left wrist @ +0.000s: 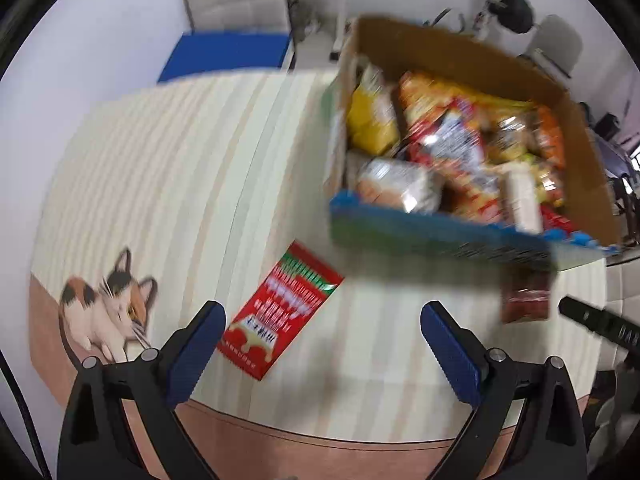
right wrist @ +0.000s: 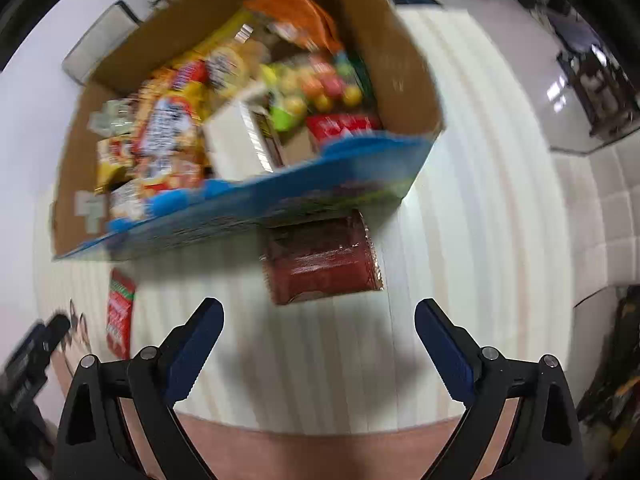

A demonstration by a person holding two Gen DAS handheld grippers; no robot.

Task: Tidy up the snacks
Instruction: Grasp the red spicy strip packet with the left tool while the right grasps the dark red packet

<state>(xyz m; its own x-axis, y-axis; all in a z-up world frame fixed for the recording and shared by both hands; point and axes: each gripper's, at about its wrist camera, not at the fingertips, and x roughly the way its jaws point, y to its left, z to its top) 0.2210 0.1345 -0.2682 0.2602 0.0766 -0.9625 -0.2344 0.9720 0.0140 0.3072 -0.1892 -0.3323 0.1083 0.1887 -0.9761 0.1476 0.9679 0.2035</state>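
A cardboard box with a blue printed front holds several snack packs. A flat red snack packet lies on the striped cloth left of the box; it also shows in the right wrist view. A dark red-brown packet lies right in front of the box; it also shows in the left wrist view. My left gripper is open and empty, just right of the red packet. My right gripper is open and empty, just short of the dark packet.
The table carries a striped cream cloth with a cat picture at its left and a brown border at the near edge. A white chair and a blue mat stand behind. The other gripper shows at the left edge.
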